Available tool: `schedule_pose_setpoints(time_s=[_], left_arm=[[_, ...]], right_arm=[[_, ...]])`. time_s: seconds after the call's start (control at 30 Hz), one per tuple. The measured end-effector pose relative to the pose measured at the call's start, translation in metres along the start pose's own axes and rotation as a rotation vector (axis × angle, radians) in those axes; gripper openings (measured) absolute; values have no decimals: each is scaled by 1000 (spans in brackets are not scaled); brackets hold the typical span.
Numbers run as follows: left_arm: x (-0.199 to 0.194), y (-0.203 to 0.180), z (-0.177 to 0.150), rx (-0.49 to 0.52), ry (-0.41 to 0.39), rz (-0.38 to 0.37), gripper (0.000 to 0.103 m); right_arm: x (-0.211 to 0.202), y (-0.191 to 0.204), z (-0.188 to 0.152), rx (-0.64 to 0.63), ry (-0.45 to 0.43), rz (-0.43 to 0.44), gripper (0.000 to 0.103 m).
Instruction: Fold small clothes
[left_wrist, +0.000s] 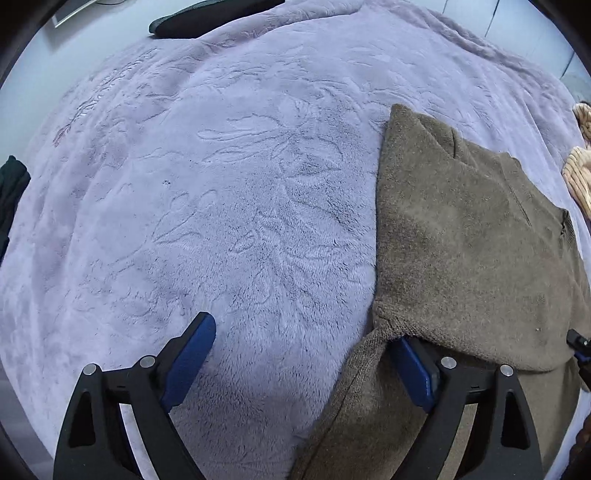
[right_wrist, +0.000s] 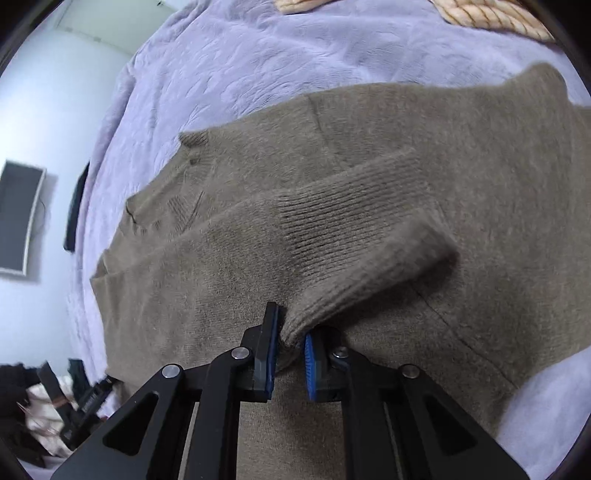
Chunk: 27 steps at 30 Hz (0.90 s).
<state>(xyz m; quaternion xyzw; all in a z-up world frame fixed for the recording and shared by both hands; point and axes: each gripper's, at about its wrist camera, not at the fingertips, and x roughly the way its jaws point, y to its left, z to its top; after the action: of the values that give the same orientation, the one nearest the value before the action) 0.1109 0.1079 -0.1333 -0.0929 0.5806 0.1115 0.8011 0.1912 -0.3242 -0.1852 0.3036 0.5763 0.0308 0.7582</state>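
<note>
A brown knit sweater (left_wrist: 465, 258) lies partly folded on a lilac fleece blanket (left_wrist: 221, 184). My left gripper (left_wrist: 306, 354) is open at the sweater's left edge; its right finger is tucked under the fabric and its left finger rests over bare blanket. In the right wrist view the sweater (right_wrist: 369, 166) fills the middle, with a ribbed sleeve cuff (right_wrist: 354, 236) folded across the body. My right gripper (right_wrist: 290, 345) is shut on the cuff's edge, pinching a fold between its blue pads.
A black garment (left_wrist: 207, 18) lies at the blanket's far edge and another (left_wrist: 11, 192) at the left. A beige ribbed garment (left_wrist: 580, 177) lies right of the sweater; it also shows in the right wrist view (right_wrist: 487, 14). Clutter (right_wrist: 48, 402) lies beyond the bed's edge.
</note>
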Motion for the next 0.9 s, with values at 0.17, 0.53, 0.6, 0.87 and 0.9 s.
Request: schedule_pose_setpoints(time_s=[0.17,0.53,0.6,0.87,0.9], left_arm=[[-26,17,-14,36,40,-19,92],[-67,-32,-30,236,39,-48,92],[-73,-54,-34,273,37,-66,92],[-77,-160,-74,491,112,-156,92],[-75,-171,-78,513,126,-163,92]], right_arm=[[-16,-9,-2,10,23,-20,19],[-63,-35,-38,142,20,-105,35],[-71,-38,-47,141,21,-110,39],[-103,-83,-75,214,-7,-80,43],[-109,-91,-75,231,-18,-75,43]])
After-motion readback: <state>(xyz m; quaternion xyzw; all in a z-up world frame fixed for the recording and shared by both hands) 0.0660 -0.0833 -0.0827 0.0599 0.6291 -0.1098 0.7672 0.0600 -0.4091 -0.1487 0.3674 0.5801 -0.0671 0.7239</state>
